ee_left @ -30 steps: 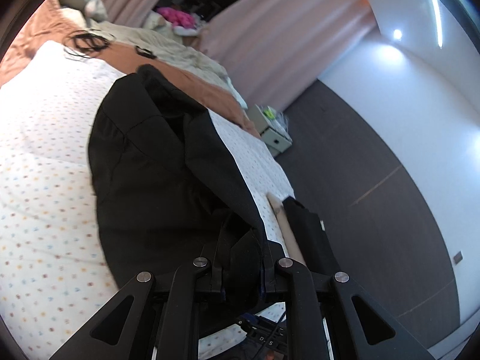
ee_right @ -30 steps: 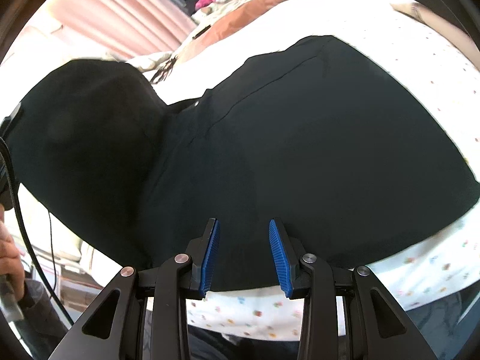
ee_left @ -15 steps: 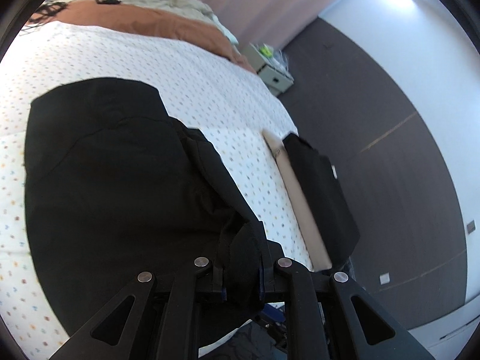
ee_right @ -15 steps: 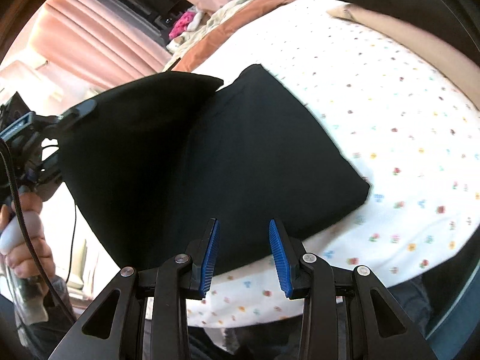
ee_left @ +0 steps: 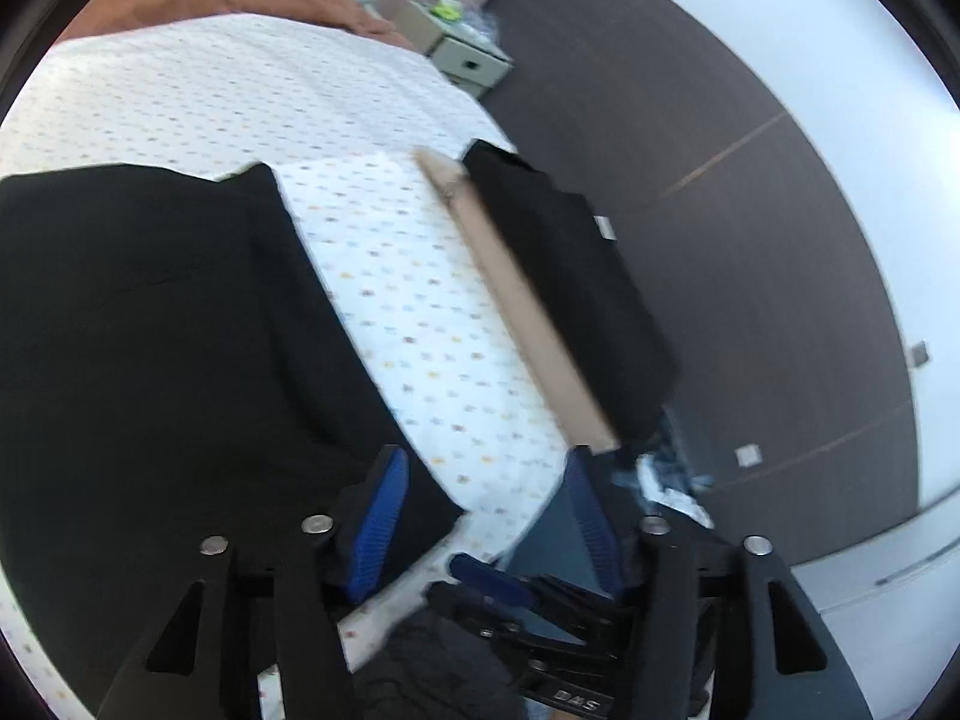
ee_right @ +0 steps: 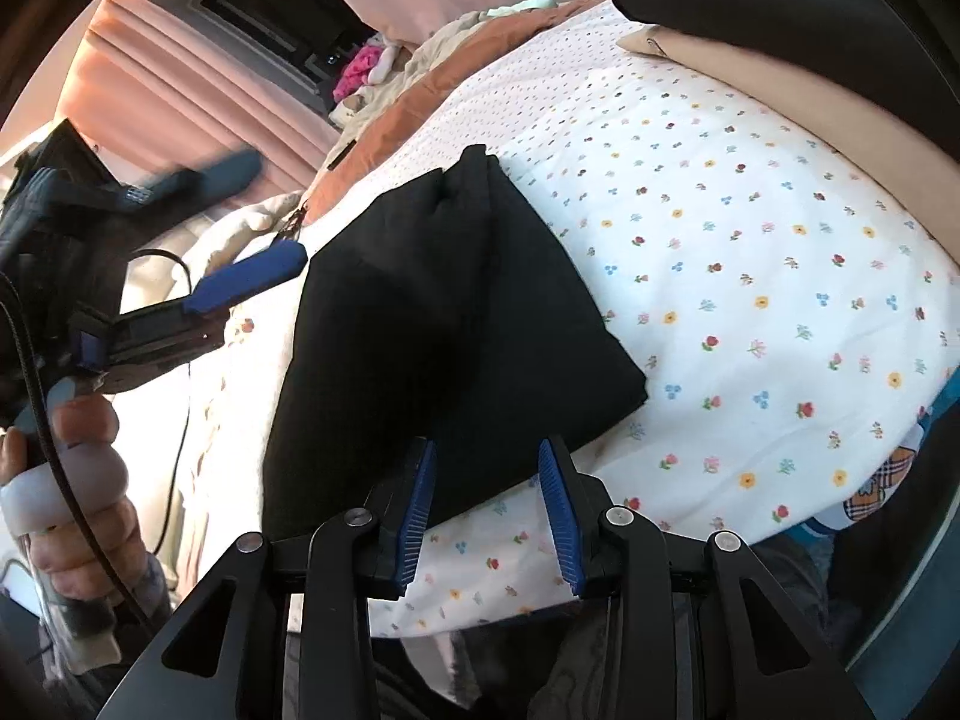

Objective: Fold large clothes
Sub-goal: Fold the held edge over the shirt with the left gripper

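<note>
- Left wrist view: the left gripper (ee_left: 486, 516) hangs over the near edge of the bed, its blue pads wide apart; its jaws have just been opening and nothing is pinched between them
- The folded black garment (ee_left: 156, 348) lies flat on the flowered bed sheet (ee_left: 420, 312), filling the left side of the view; its near right corner reaches under the gripper's left-hand pad (ee_left: 378, 522), though I cannot tell whether the two touch
- Toward the right edge of the bed lies a stack: a beige folded piece (ee_left: 528, 312) with another black folded piece (ee_left: 570, 276) on top, clear of the garment with bare sheet between
- Past the far corner of the bed stands a small pale drawer unit (ee_left: 465, 57) on the dark floor (ee_left: 750, 252)
- Right wrist view: the right gripper (ee_right: 489, 510) hovers at the near edge of the bed, pads at a middling gap, empty; the garment's (ee_right: 444, 324) near edge shows between and just beyond its fingertips, not clamped
- The garment sits as a compact dark block near the left edge of the sheet (ee_right: 750, 276)
- At far left the person's left hand (ee_right: 66, 510) grips the other gripper's handle; its blue fingers (ee_right: 246, 279) stand spread beside the garment, the upper one blurred
- The beige and black stack (ee_right: 780, 54) lies at the far right corner
</note>
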`<state>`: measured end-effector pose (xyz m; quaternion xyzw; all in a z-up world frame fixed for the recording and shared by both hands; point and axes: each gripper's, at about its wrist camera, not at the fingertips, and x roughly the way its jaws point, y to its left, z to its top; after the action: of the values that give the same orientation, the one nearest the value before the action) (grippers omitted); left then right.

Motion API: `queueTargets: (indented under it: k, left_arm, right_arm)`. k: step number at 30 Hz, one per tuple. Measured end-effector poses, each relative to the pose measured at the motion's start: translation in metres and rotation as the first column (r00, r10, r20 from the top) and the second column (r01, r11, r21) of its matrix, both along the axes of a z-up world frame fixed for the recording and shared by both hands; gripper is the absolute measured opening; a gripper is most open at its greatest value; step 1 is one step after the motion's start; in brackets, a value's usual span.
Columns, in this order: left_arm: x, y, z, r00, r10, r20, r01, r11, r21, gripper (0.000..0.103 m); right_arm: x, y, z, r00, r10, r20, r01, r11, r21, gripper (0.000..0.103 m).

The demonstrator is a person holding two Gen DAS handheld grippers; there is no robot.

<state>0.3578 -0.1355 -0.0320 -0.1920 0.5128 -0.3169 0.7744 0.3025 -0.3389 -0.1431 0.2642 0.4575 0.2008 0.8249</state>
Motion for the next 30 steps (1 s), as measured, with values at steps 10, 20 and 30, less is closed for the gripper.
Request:
queueTargets:
  k: [10, 20, 30]
  left_arm:
    - [-0.017, 0.064, 0.001, 0.985, 0.166, 0.049, -0.17, 0.982, 0.083, 0.066]
    - [-0.046, 0.158, -0.024, 0.935, 0.354, 0.024, -0.353, 0.925, 0.138, 0.066]
    - [-0.064, 0.195, -0.075, 0.886, 0.459, -0.061, -0.435, 0.871, 0.229, 0.066]
  right_arm:
    - [0.006, 0.011, 0.005, 0.998, 0.052, 0.041, -0.056, 0.994, 0.096, 0.066]
    - [0.033, 0.032, -0.003, 0.999, 0.036, 0.004, -0.036, 0.994, 0.105, 0.066]
    - [0.044, 0.02, 0.0, 0.998, -0.047, 0.032, 0.044, 0.993, 0.11, 0.011]
